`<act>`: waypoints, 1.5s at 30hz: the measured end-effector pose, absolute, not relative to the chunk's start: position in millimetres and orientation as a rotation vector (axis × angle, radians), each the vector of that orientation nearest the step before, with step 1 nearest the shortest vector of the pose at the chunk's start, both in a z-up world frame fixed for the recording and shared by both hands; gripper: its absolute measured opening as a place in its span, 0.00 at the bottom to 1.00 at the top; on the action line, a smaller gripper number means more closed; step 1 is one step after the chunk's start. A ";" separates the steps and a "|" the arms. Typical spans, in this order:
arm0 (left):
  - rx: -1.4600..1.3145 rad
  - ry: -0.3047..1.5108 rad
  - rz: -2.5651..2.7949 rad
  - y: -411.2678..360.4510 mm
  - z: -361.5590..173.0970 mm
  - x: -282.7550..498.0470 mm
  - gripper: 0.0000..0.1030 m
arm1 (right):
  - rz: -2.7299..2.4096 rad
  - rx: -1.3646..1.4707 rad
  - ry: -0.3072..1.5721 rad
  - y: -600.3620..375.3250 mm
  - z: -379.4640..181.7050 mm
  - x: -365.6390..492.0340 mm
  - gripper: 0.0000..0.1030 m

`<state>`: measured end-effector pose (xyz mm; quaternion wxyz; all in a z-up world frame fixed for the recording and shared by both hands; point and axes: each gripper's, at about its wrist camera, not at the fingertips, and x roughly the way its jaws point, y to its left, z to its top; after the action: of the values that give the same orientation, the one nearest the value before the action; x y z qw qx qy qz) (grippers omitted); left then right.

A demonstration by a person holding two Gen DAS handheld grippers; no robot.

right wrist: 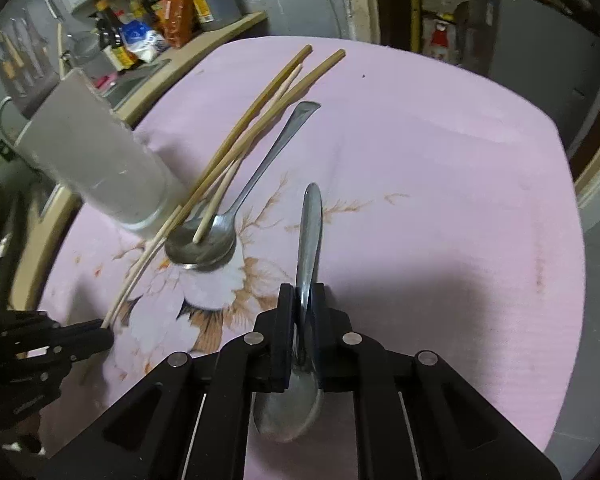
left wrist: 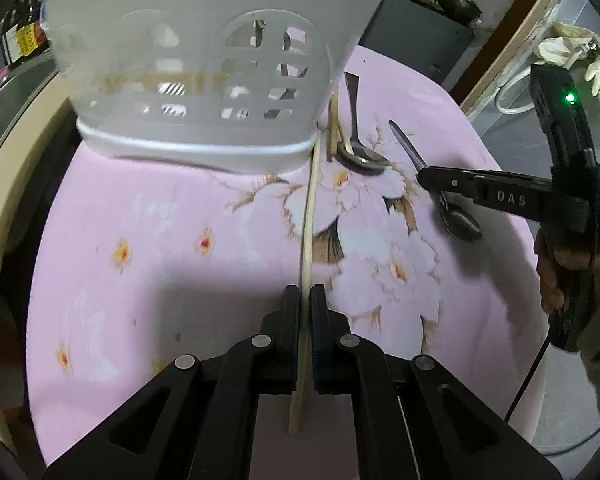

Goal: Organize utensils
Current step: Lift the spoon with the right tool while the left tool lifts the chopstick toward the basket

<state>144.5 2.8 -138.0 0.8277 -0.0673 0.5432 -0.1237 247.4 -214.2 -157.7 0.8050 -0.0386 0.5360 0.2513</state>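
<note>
Left gripper [left wrist: 306,292] is clamping a pale chopstick [left wrist: 309,216], fingers nearly closed on it; the stick is reaching to the base corner of the white utensil basket [left wrist: 204,60] standing at the pink floral cloth's [left wrist: 140,240] far edge. Right gripper [right wrist: 304,292] is pinching a steel spoon [right wrist: 310,232] at its neck. Remaining chopsticks [right wrist: 268,92] and stacked spoons [right wrist: 204,244] are lying beside the basket.
</note>
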 end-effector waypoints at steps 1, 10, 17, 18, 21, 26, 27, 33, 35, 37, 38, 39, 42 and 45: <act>-0.132 1.168 -0.264 1.3 -136.9 151.7 0.04 | 0.514 -0.087 1.143 -209.6 -157.2 248.1 0.10; -0.041 1.226 -0.252 -16.0 -142.3 183.2 0.06 | 0.390 -0.190 1.093 -186.8 -159.1 240.6 0.17; 0.058 1.222 -0.244 -39.0 -143.6 192.0 0.03 | 0.379 -0.230 1.083 -186.7 -157.2 238.3 0.05; 0.046 1.216 -0.249 -40.6 -143.6 192.9 0.02 | 0.380 -0.227 1.075 -187.4 -156.8 236.6 0.05; -0.032 1.173 -0.288 -32.7 -142.4 182.9 0.02 | 0.401 -0.158 1.034 -199.8 -153.6 225.3 0.05; -0.091 1.002 -0.359 -19.7 -124.0 140.0 0.02 | 0.424 -0.039 0.915 -221.3 -138.2 201.4 0.05; -0.097 0.983 -0.362 -19.2 -121.2 134.0 0.02 | 0.422 -0.014 0.883 -225.8 -133.2 196.2 0.05; -0.158 0.861 -0.349 -9.3 -102.7 115.7 0.02 | 0.389 0.062 0.710 -232.4 -99.1 178.3 0.05; -0.160 0.804 -0.351 -6.1 -90.9 114.0 0.02 | 0.380 0.081 0.655 -232.5 -82.6 173.0 0.05; -0.155 0.742 -0.348 -5.9 -76.4 114.6 0.02 | 0.384 0.097 0.607 -230.8 -66.2 168.4 0.05; -0.159 0.716 -0.349 -7.2 -70.0 115.8 0.02 | 0.387 0.102 0.589 -228.9 -60.8 168.2 0.05; -0.162 0.693 -0.347 -9.0 -66.4 117.0 0.02 | 0.394 0.112 0.553 -226.7 -49.0 165.9 0.05; -0.185 0.614 -0.342 -1.3 -44.4 121.6 0.02 | 0.420 0.134 0.467 -216.3 -20.8 160.6 0.05; -0.212 0.576 -0.357 16.6 -26.2 123.6 0.02 | 0.449 0.142 0.397 -205.0 3.0 159.2 0.05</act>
<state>123.6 16.6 -26.2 0.9376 -0.1040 0.2819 -0.1749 159.2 -205.0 3.0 0.9529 0.0700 0.1952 0.2211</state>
